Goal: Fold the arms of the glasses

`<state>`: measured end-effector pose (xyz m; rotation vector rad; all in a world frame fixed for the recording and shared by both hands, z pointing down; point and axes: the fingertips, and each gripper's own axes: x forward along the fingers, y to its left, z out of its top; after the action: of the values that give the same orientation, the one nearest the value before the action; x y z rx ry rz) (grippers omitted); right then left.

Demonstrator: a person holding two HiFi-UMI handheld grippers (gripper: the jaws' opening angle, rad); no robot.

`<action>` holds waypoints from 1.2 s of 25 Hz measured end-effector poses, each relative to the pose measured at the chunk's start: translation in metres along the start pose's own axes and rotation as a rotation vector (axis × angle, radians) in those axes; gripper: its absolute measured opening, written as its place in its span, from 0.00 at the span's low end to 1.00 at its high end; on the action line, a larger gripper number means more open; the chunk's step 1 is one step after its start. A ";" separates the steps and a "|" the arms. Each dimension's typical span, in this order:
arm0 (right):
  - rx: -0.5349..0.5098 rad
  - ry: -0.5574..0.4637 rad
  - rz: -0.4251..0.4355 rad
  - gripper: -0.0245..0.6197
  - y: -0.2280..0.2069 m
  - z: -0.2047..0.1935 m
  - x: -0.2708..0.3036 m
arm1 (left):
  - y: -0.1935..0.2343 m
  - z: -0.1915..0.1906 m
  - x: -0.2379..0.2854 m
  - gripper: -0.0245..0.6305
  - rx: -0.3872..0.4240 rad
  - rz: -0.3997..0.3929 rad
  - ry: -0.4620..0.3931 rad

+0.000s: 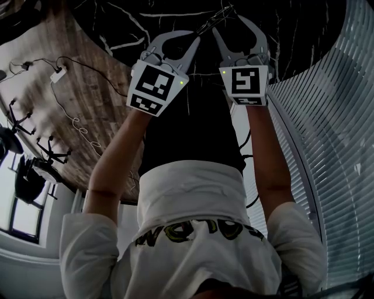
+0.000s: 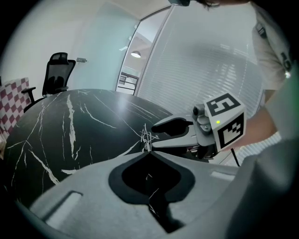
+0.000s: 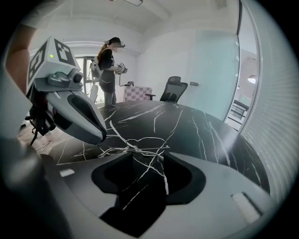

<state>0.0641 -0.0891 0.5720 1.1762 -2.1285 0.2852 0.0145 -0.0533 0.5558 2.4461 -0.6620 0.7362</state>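
Note:
The glasses are thin wire-framed and lie on the black marble table. In the head view the glasses show as a faint wire at the jaw tips. My left gripper has its jaw tips together, pinched on one end of the glasses. My right gripper is open, its jaws standing either side of the frame's near edge without closing on it. The left gripper and right gripper sit close together, tips almost meeting over the glasses.
An office chair stands at the table's far side. A person stands beyond it, holding gear. Slatted blinds run along the right. A cable and white adapter lie on the wooden floor at left.

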 end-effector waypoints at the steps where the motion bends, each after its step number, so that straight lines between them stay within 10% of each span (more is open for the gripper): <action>1: 0.001 0.002 -0.001 0.37 0.000 0.000 0.000 | -0.001 0.001 0.000 0.04 0.004 -0.002 0.002; 14: 0.078 0.083 -0.023 0.37 -0.007 -0.035 -0.015 | -0.028 -0.007 0.018 0.06 0.460 0.054 0.122; 30: 0.202 0.067 -0.066 0.36 -0.011 -0.057 -0.113 | -0.034 -0.013 0.026 0.09 0.477 0.057 0.144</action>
<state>0.1401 0.0072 0.5387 1.3292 -2.0347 0.5120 0.0481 -0.0279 0.5700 2.7675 -0.5492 1.1955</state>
